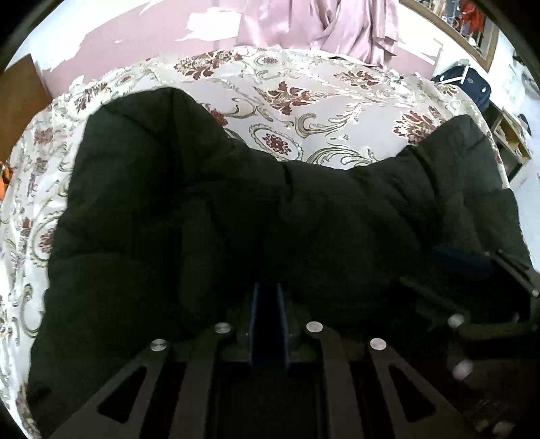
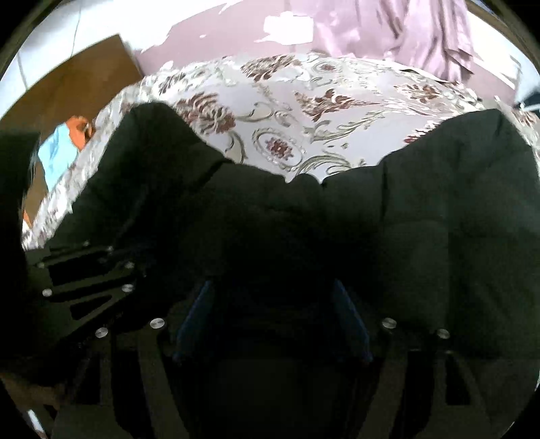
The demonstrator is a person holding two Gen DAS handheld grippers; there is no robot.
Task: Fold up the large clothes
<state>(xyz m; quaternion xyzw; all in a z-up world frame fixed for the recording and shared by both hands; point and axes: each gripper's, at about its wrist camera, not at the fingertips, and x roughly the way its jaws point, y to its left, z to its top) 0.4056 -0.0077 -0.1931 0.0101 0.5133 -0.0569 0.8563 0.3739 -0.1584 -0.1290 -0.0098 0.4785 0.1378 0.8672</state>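
A large black quilted jacket (image 1: 202, 219) lies on a bed with a flowered cover (image 1: 303, 94), and it fills the lower two thirds of both wrist views. Its long axis runs from the left side of the frame to the right, and two puffy ends rise at upper left and upper right, with a low dip in the middle. Behind the dip, in the upper middle of the frame, the cover is bare up to a pink curtain (image 1: 337, 23). At the left border the bed ends near a brown wooden panel (image 2: 67, 77). At the upper right a dark bag (image 1: 465, 84) stands beyond the bed edge.

The left gripper (image 1: 268, 300) is at the lower middle of its view; its blue fingers (image 1: 255, 314) stand nearly together, but I cannot tell if cloth is pinched between them. The right gripper (image 2: 273, 304) has its jaws wide apart, with dark jacket cloth between them, and the pads do not seem to press it. Each gripper also shows at the side of the other's view, so they are close together.
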